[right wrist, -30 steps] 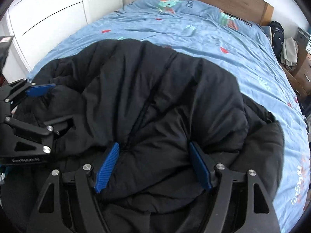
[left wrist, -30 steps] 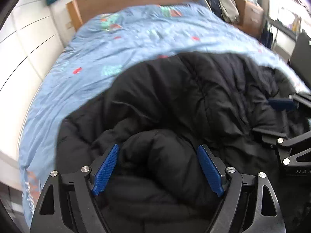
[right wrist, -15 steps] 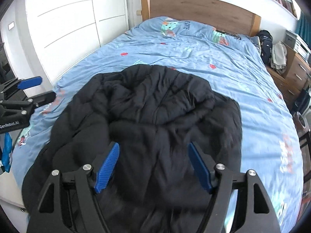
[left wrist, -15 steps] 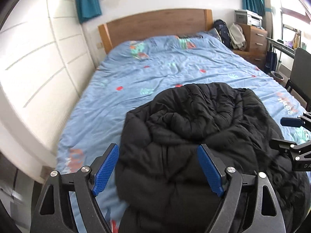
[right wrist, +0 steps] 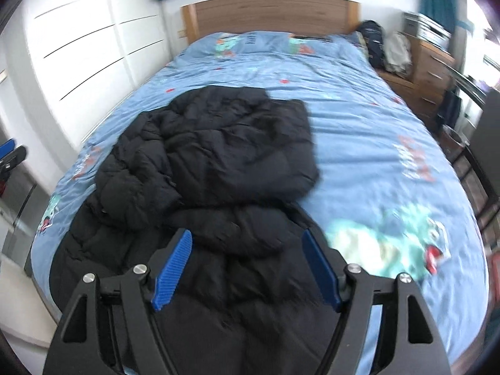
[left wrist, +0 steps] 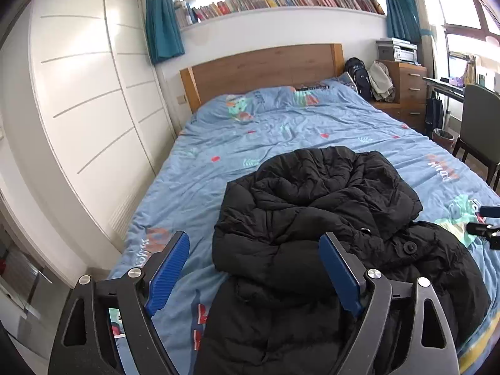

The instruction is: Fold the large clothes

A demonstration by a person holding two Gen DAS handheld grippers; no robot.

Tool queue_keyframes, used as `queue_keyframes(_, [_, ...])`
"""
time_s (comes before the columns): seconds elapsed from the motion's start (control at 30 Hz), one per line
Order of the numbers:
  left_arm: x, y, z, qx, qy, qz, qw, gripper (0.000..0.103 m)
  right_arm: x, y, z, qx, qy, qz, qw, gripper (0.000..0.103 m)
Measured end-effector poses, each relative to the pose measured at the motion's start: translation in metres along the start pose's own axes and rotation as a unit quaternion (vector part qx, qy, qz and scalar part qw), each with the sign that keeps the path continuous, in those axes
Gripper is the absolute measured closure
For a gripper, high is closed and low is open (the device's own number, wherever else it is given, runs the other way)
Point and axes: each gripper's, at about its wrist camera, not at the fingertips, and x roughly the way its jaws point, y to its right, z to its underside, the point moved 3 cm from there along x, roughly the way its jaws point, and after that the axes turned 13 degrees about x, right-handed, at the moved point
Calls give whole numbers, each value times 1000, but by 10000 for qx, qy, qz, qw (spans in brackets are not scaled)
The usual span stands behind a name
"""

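A black puffer coat [left wrist: 315,218] lies bunched on the near end of the bed, its upper part folded back over the lower part; it also shows in the right wrist view [right wrist: 218,156]. My left gripper [left wrist: 254,275] is open and empty, held above the coat's near left edge, clear of it. My right gripper [right wrist: 247,268] is open and empty, held above the coat's near part. The right gripper's tip shows at the left wrist view's right edge [left wrist: 487,225].
The bed has a blue patterned cover [left wrist: 281,131] and a wooden headboard [left wrist: 265,68]. White wardrobe doors [left wrist: 87,109] stand along the left. A wooden drawer unit [left wrist: 409,90], a desk and a chair [left wrist: 478,125] stand to the right.
Both grippers have pulled back and up from the coat, staying open. The coat, close under the fingers a second ago, now lies farther off on the bed.
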Motion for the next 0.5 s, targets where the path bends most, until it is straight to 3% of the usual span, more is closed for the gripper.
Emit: queue_keyframes(0.5, [-37,-1,24,-61,26,-230,9997,12,-47,135,51,1237,198,657,9899,23])
